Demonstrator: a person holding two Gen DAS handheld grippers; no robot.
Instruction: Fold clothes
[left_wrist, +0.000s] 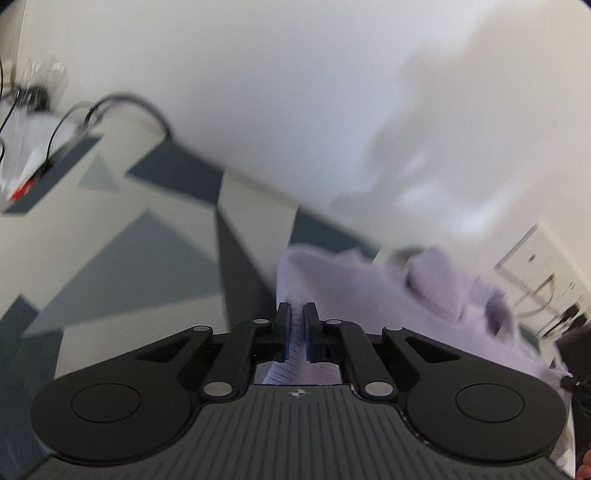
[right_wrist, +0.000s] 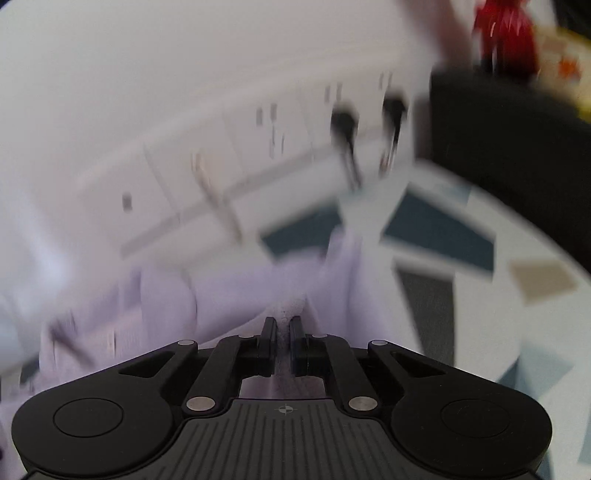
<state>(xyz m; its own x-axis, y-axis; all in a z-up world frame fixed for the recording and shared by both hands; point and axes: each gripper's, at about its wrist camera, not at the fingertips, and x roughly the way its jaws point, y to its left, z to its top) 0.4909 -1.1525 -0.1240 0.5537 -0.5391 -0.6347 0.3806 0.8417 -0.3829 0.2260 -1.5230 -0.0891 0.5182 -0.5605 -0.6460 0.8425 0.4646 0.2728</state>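
A pale lilac knitted garment (left_wrist: 388, 295) hangs in the air between both grippers. My left gripper (left_wrist: 297, 314) is shut on a ribbed edge of it, with the cloth pinched between the blue pads. The cloth spreads away to the right in that view. My right gripper (right_wrist: 283, 328) is shut on another edge of the same garment (right_wrist: 229, 291), which bunches to the left and ahead of it. Both views are blurred by motion. The rest of the garment's shape is hidden.
Below lies a floor (left_wrist: 155, 236) patterned in grey, dark blue and white (right_wrist: 439, 229). A white wall (left_wrist: 295, 92) with cables and a socket strip (left_wrist: 55, 147) is at the left. White cabinets (right_wrist: 207, 192) and a black unit (right_wrist: 498, 129) stand ahead of the right gripper.
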